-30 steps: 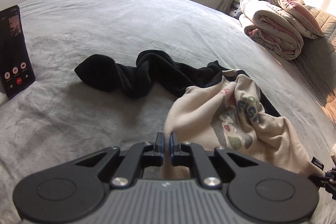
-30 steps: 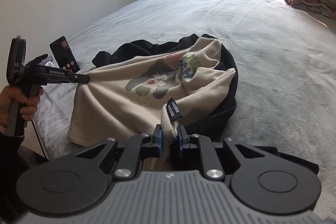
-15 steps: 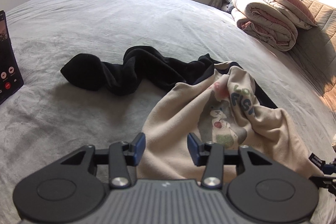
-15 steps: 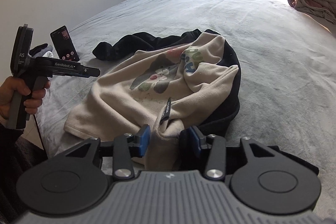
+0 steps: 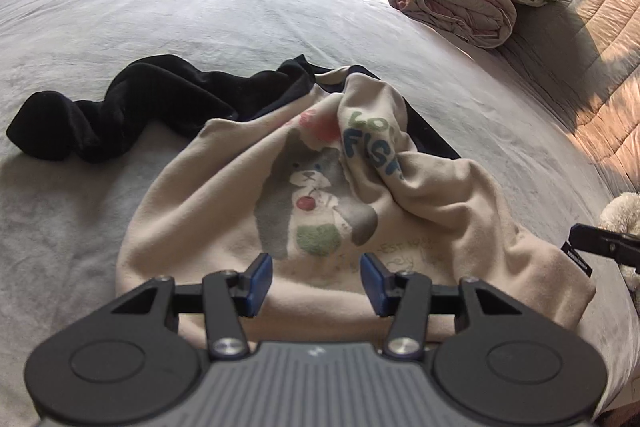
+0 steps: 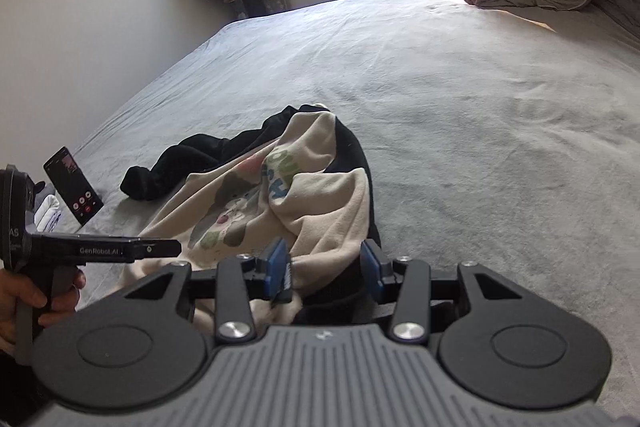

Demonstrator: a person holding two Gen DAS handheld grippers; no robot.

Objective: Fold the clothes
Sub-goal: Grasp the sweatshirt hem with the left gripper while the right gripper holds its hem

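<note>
Release is what we read here: a second ago both claws were pinched on the hem of the cream sweatshirt [image 5: 400,195]; now our left claw [image 5: 316,281] stands wide apart over the hem, gripping nothing, and our right claw [image 6: 323,269] is also spread, with the hem's black label [image 6: 286,281] lying loose beside its left pad. The sweatshirt lies crumpled on the grey bed [image 5: 200,27], bear print up, its upper part bunched over itself, a black sleeve [image 5: 120,107] trailing off to the left. We judge the garment has been laid down but not flattened, so folding proper has yet to begin; smoothing the bunched part looks like the next need.
</note>
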